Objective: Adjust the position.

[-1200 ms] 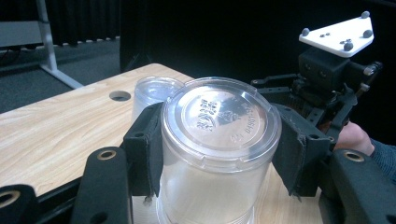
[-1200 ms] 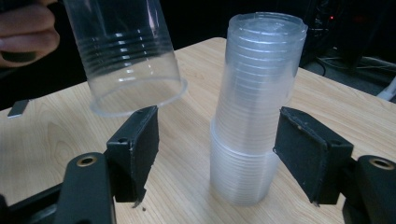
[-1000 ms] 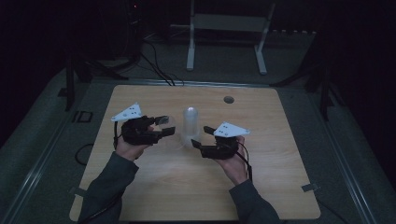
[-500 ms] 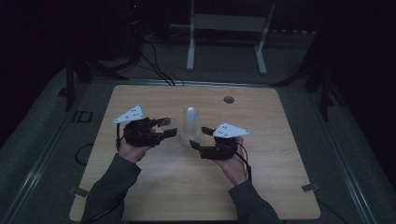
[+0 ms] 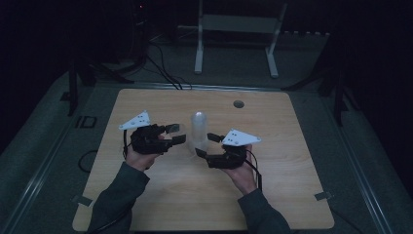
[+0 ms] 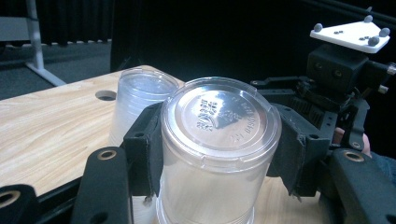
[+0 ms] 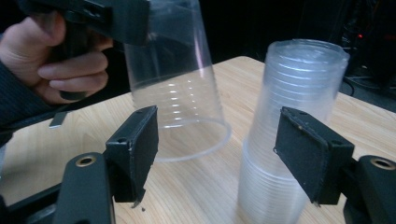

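On our left, the left gripper (image 5: 174,134) is clenched on a single clear cup (image 6: 219,154), upside down, its embossed base facing the left gripper view and a black pad pressed to each side just under the base rim. In the right gripper view the cup's open mouth appears to hang just above the wooden table (image 5: 146,195) rather than resting on it, though the gap is hard to judge.

We take the step in hand to be parting one cup from the stack, so we should keep the squeeze light — the thin wall will buckle under a hard one — and carry the cup level, clear of its neighbour.

In the middle stands the stack of cups (image 5: 198,130), nested and inverted, upright on the table just beside the held cup; whether the two touch we cannot tell.

On our right, the right gripper (image 5: 204,145) is released — its jaws stand wide, one pad on the near side of the stack, the other toward the held cup, neither touching plastic. We judge it is best used to steady the stack low down, where the nested walls are stiffest; closing high could tip the column.
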Action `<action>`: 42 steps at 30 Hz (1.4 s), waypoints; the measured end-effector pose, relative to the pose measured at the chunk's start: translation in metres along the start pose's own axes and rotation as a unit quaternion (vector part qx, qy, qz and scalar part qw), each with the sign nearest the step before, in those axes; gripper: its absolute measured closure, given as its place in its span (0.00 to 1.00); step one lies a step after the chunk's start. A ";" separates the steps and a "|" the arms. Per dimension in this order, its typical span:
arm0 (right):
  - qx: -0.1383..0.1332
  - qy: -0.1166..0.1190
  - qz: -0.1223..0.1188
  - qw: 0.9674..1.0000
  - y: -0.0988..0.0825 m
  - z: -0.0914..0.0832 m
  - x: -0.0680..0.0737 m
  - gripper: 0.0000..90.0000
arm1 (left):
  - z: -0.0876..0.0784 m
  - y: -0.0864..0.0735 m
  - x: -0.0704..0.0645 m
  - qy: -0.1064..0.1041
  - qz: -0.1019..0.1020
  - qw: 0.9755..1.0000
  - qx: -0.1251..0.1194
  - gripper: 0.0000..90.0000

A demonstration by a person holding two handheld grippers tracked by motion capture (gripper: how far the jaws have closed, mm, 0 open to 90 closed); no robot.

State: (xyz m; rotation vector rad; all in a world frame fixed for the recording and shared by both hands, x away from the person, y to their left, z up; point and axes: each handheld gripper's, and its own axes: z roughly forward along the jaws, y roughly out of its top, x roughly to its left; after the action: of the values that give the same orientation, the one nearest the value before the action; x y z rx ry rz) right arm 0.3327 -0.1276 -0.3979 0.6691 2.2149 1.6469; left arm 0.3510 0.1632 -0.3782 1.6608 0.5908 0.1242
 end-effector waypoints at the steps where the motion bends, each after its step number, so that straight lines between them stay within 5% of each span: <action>1: -0.003 0.005 -0.003 1.000 0.000 0.000 0.001 0.33 | 0.000 0.000 0.000 -0.001 -0.001 1.000 -0.001 0.46; 42: -0.030 0.045 -0.017 0.998 -0.003 0.022 0.015 0.19 | 0.005 -0.006 -0.004 -0.038 -0.028 0.998 -0.032 0.46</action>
State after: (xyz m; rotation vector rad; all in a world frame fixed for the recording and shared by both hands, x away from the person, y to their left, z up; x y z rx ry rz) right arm 0.3301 -0.1025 -0.4062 0.5481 2.2157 1.7498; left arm 0.3475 0.1570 -0.3836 1.5784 0.5710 0.0388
